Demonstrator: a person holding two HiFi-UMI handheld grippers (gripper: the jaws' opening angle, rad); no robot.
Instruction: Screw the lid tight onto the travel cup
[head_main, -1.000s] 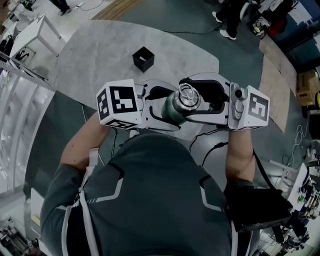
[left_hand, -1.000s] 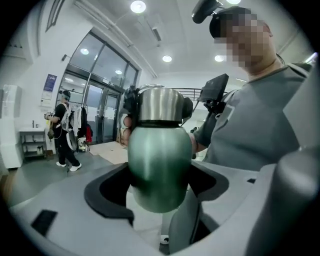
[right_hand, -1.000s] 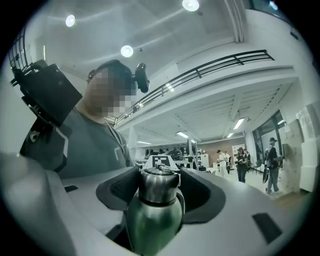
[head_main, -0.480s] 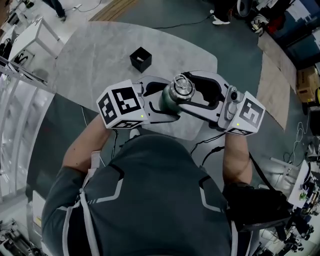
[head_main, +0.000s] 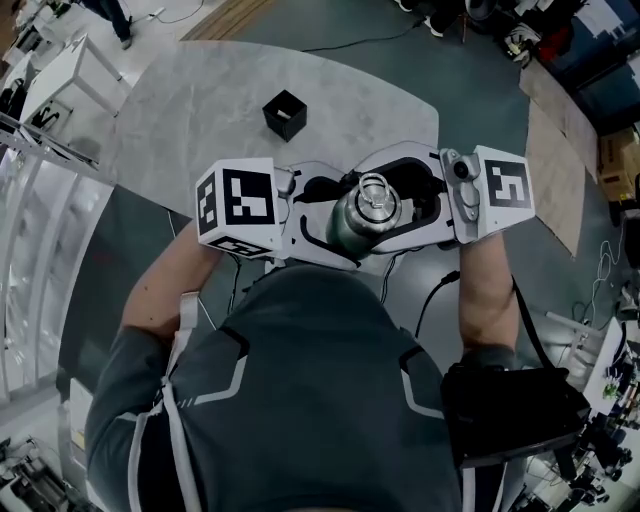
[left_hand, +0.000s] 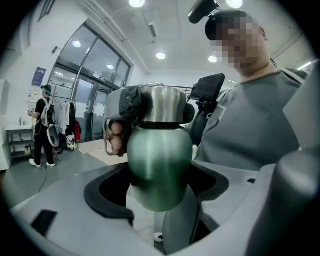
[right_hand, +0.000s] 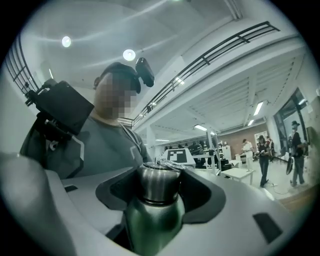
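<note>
A green travel cup (head_main: 343, 228) with a steel lid (head_main: 373, 192) is held upright over the near edge of the table. My left gripper (head_main: 335, 222) comes in from the left and is shut on the green body (left_hand: 160, 170). From the right, my right gripper (head_main: 392, 198) reaches in with its jaws on either side of the lid (right_hand: 159, 181). Those jaws have just been opening; they stand open, and small gaps show beside the lid. In the left gripper view, the right gripper's dark pads flank the lid (left_hand: 160, 104).
A small black open box (head_main: 286, 116) stands on the grey rounded table (head_main: 190, 100) beyond the cup. Cables hang at the table's near edge. People stand far off in the room, and white tables and glass doors show in the gripper views.
The right gripper has swung back from its tilted pose, its marker cube moving up and right. The cup and the left gripper have shifted slightly right and nearer.
</note>
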